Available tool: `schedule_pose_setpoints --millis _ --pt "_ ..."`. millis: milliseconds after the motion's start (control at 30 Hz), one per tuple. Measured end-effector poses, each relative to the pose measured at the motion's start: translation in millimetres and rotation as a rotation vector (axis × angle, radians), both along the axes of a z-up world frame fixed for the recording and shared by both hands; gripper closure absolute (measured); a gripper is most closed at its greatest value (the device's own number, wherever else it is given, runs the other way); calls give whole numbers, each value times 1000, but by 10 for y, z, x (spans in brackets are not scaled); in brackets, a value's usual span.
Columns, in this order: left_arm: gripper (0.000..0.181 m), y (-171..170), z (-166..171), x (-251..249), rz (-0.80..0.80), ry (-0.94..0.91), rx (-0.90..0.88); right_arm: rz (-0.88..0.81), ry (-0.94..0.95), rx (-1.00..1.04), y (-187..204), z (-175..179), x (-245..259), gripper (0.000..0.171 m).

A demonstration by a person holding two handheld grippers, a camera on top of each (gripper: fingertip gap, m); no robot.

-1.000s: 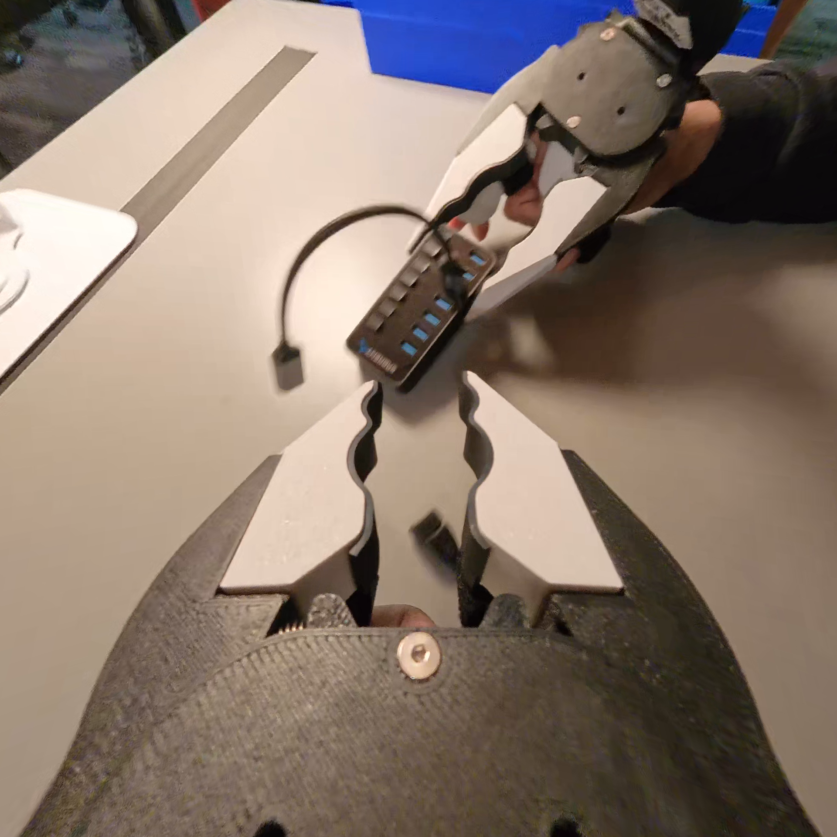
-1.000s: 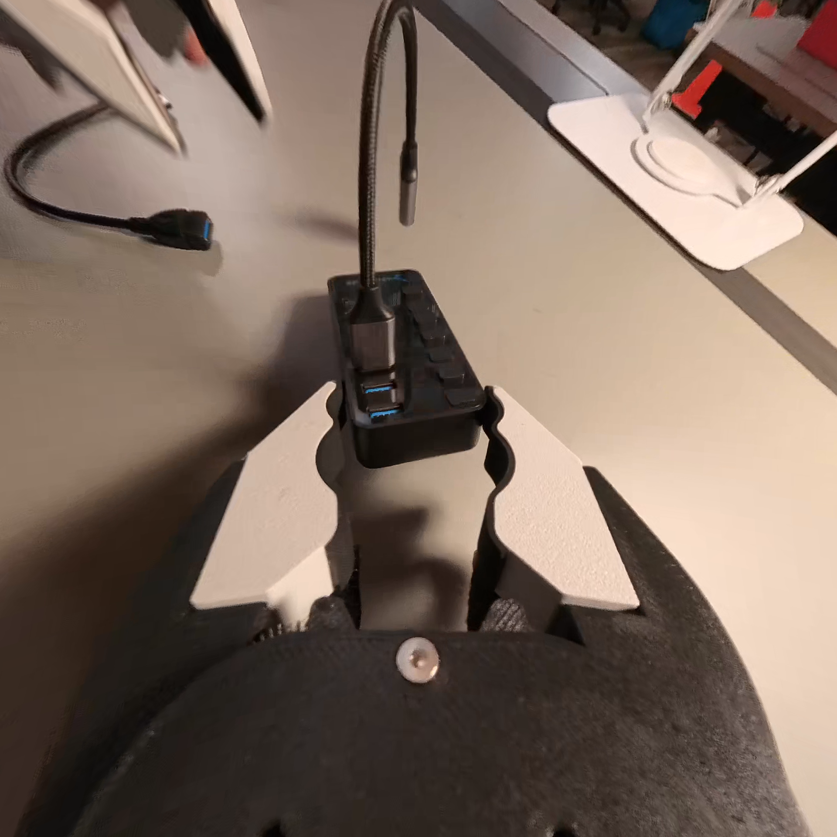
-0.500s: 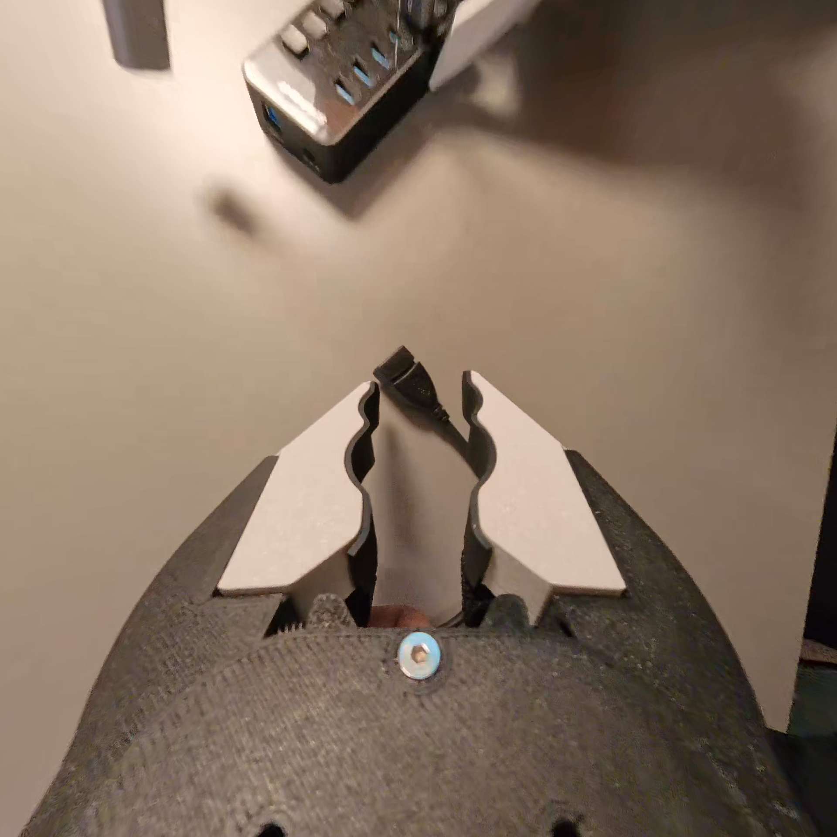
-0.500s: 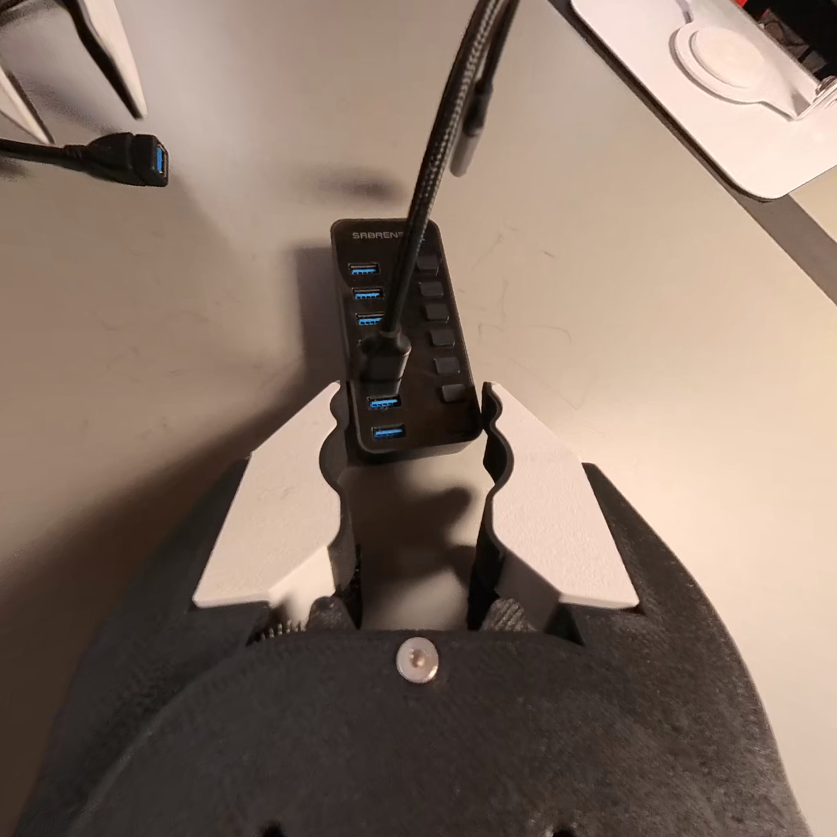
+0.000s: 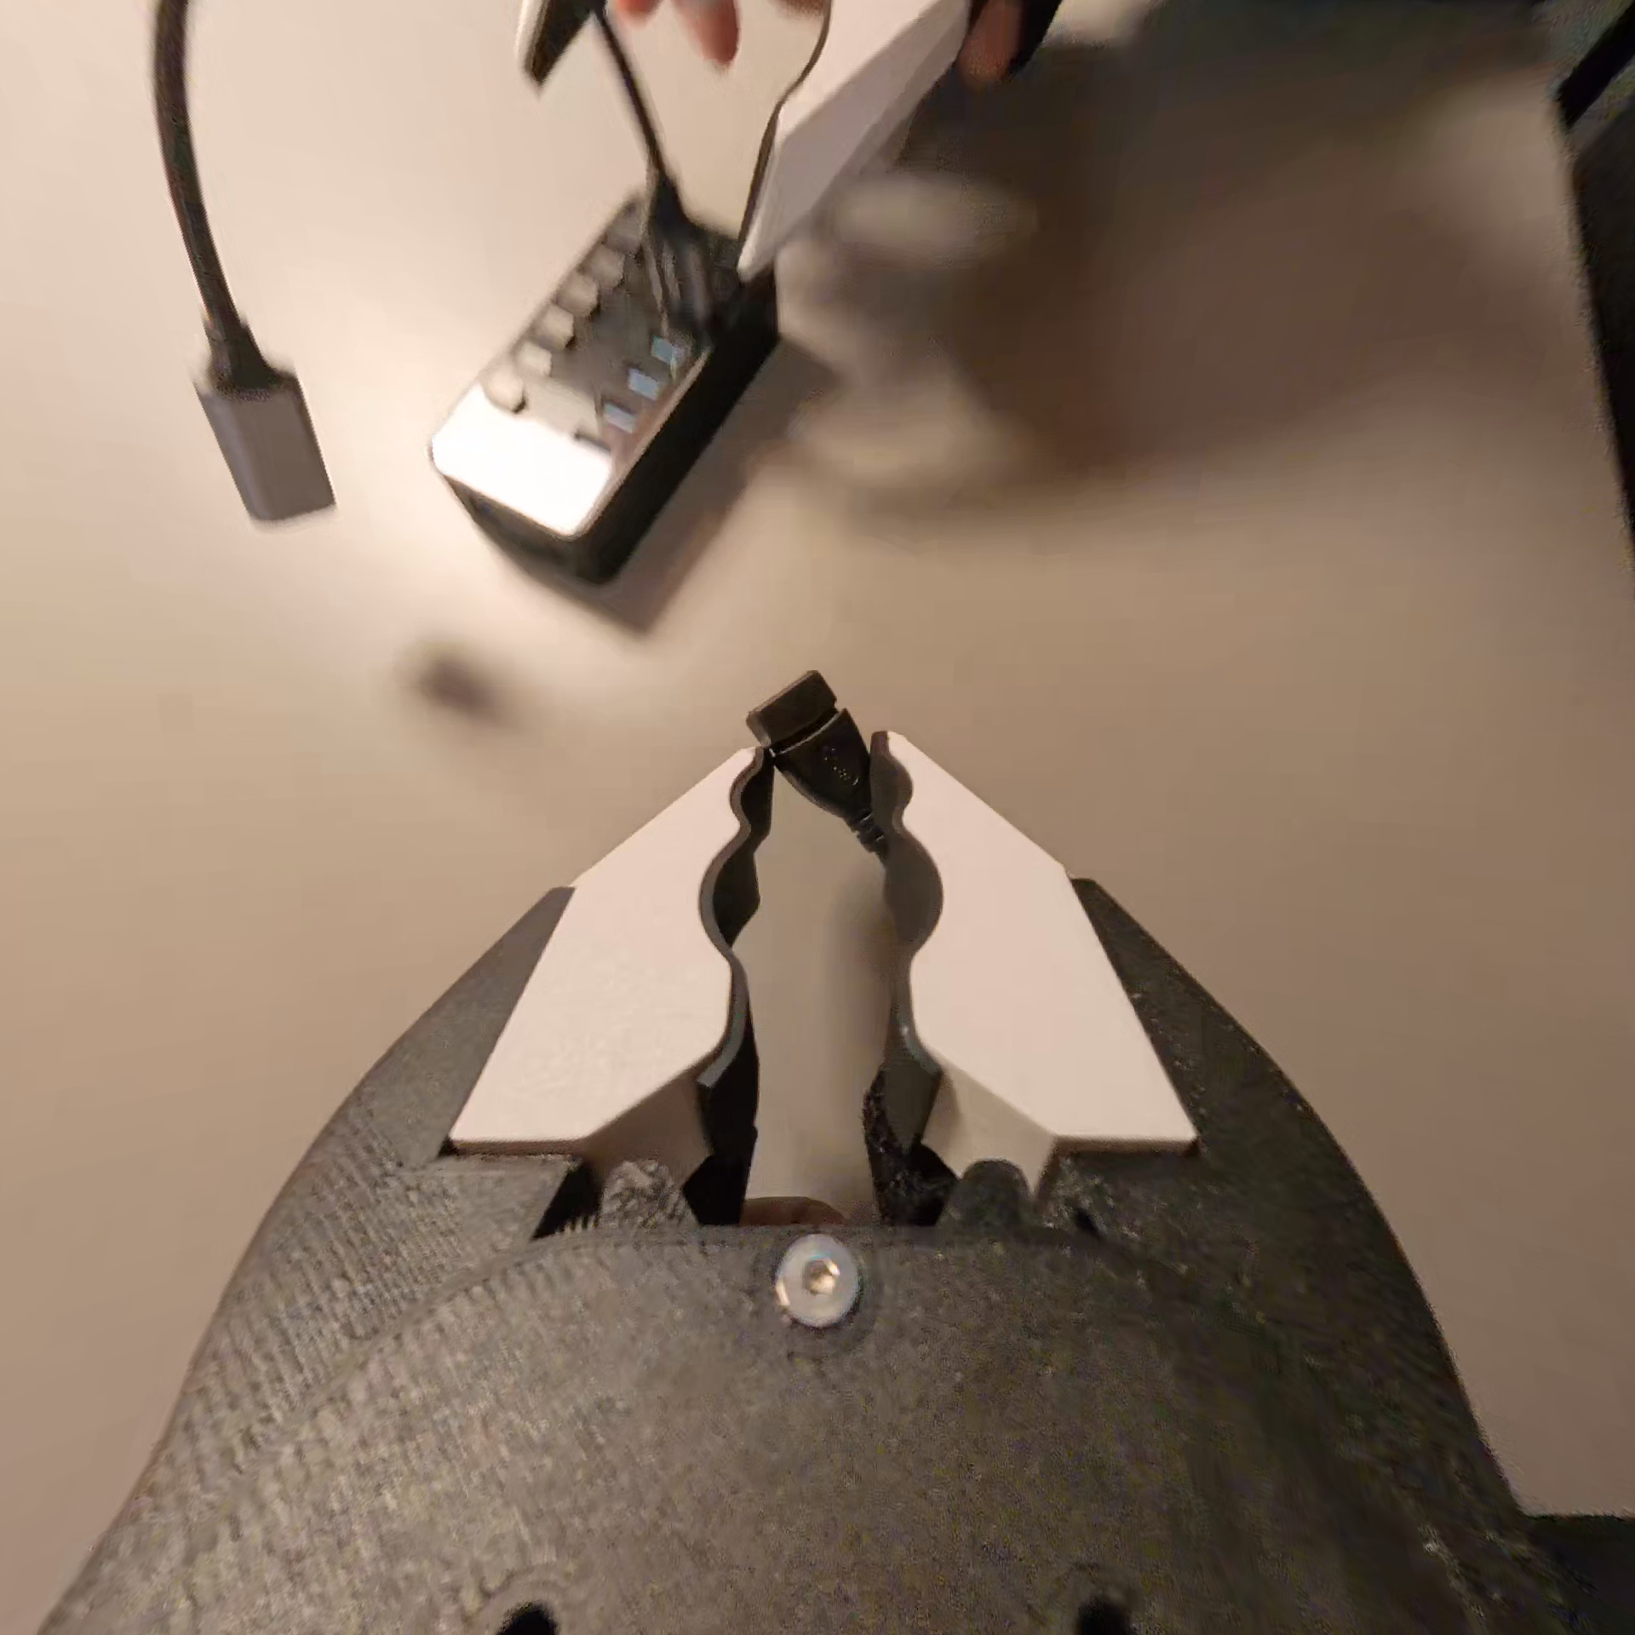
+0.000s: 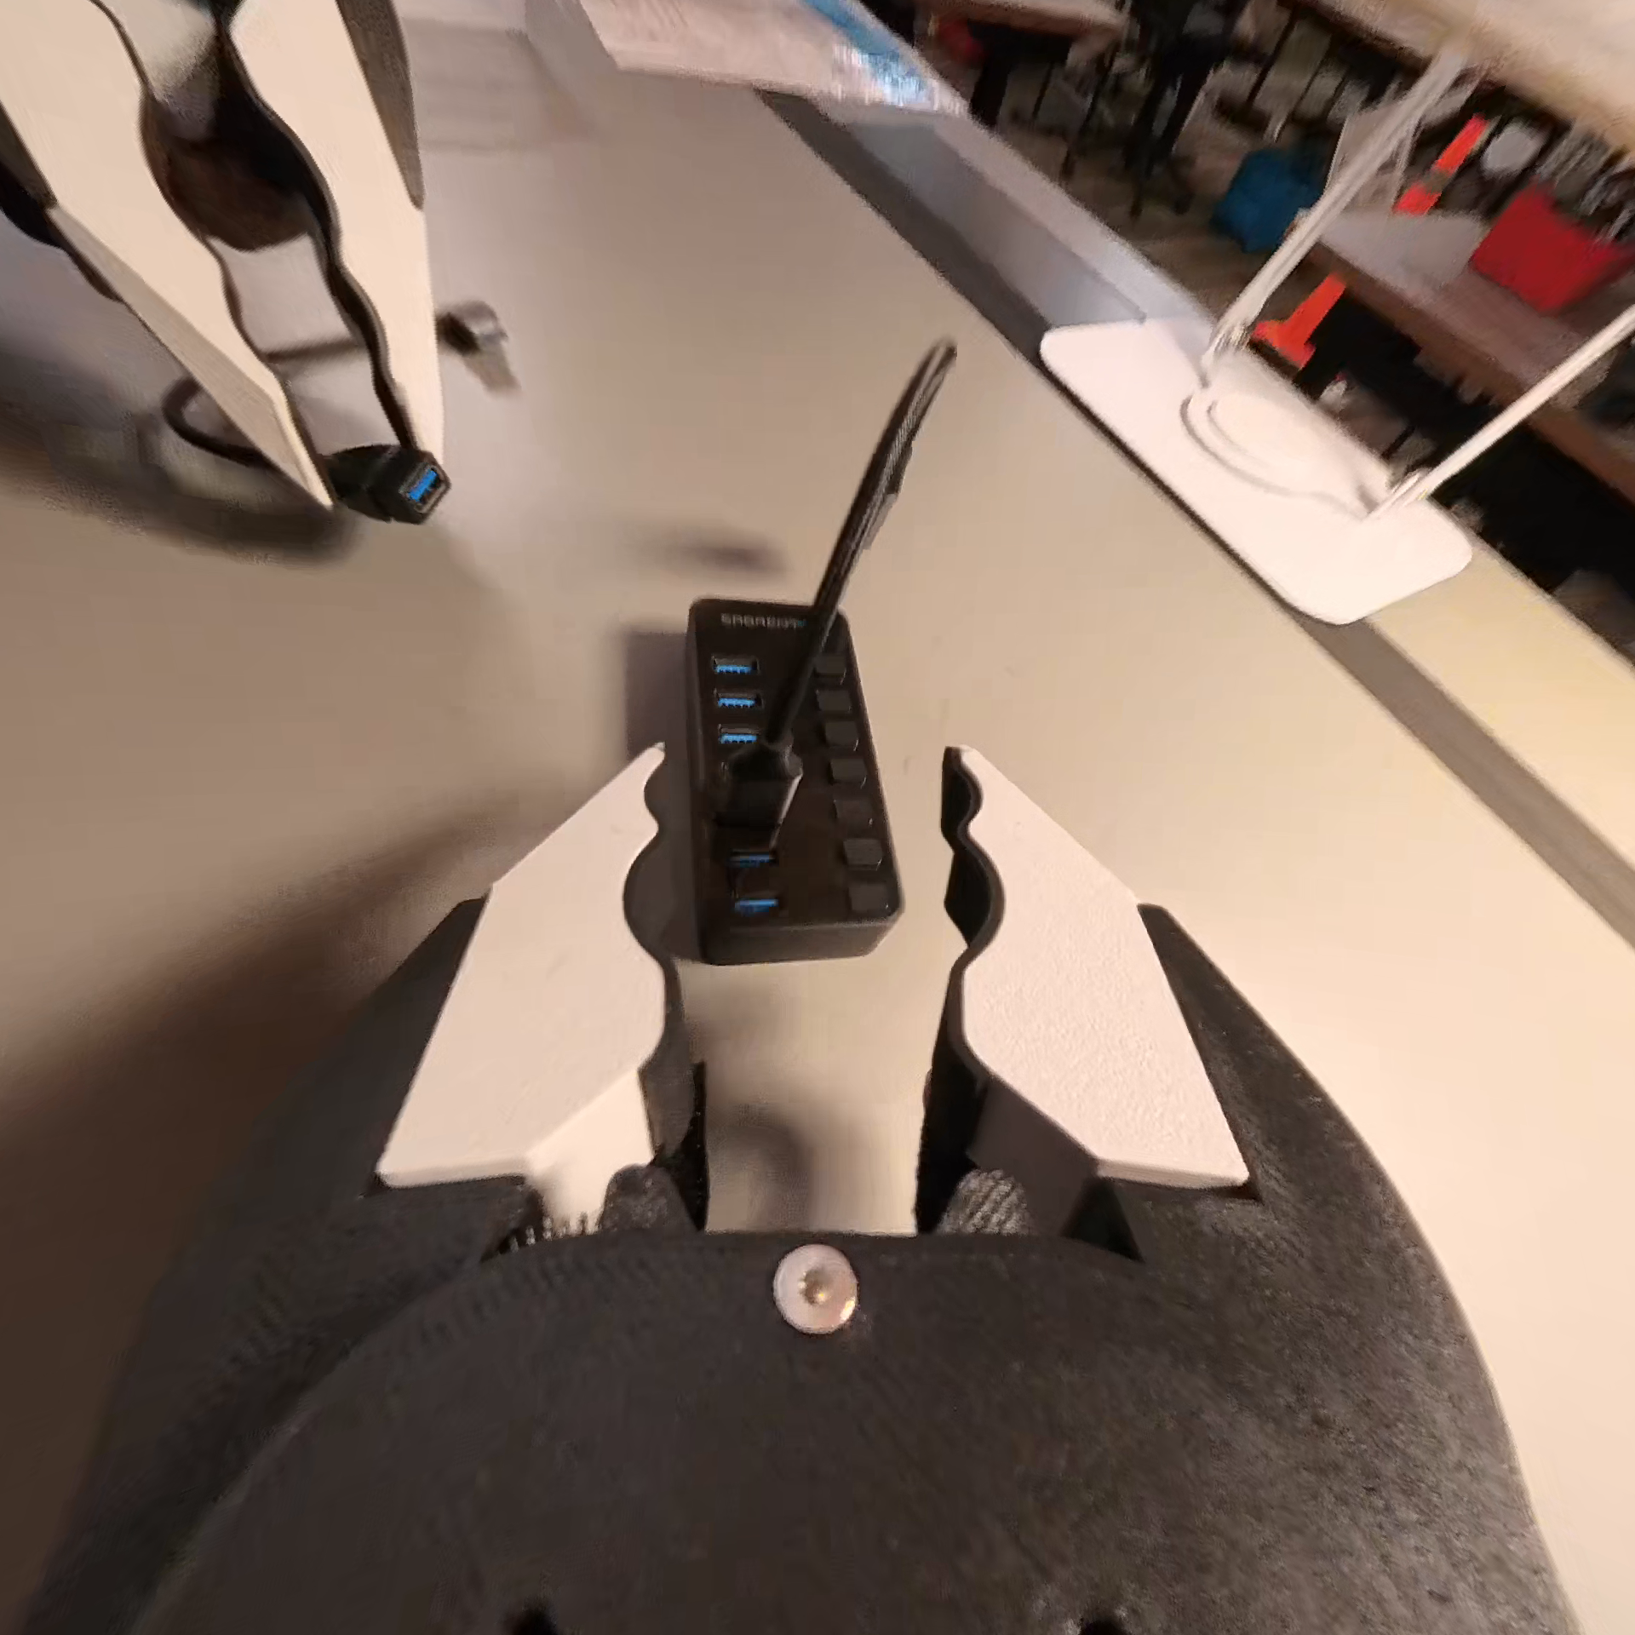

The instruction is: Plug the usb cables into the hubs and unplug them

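With the left gripper [image 5: 818, 752] clenched on a black USB plug [image 5: 809, 756], we see the hub [image 5: 602, 398] far-left of it, long axis diagonal, while the right gripper [image 6: 801, 770] straddles the hub's near end, released.

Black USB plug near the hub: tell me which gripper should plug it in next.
Left. The left gripper is already shut on the black USB plug, aimed toward the hub; the right gripper is open, straddling the hub.
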State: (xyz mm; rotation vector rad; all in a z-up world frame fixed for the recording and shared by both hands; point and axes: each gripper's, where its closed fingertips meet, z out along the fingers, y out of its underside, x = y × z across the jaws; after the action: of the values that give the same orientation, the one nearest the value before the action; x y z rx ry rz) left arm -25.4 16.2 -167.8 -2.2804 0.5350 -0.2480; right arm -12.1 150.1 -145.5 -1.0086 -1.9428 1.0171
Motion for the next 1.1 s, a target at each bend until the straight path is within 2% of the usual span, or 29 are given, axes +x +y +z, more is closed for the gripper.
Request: schedule_pose_setpoints --millis 33,300,700,1100 --pt "156 21 82 33 -21 -7 51 9 36 6 -4 74 13 112" --pt "156 117 430 231 -110 -57 262 112 291 42 -186 558 174 121" --pt "157 245 540 562 -227 -65 417 306 362 125 -617 505 376 120" --pt "157 293 597 651 -250 -88 489 364 366 146 -761 434 431 121"
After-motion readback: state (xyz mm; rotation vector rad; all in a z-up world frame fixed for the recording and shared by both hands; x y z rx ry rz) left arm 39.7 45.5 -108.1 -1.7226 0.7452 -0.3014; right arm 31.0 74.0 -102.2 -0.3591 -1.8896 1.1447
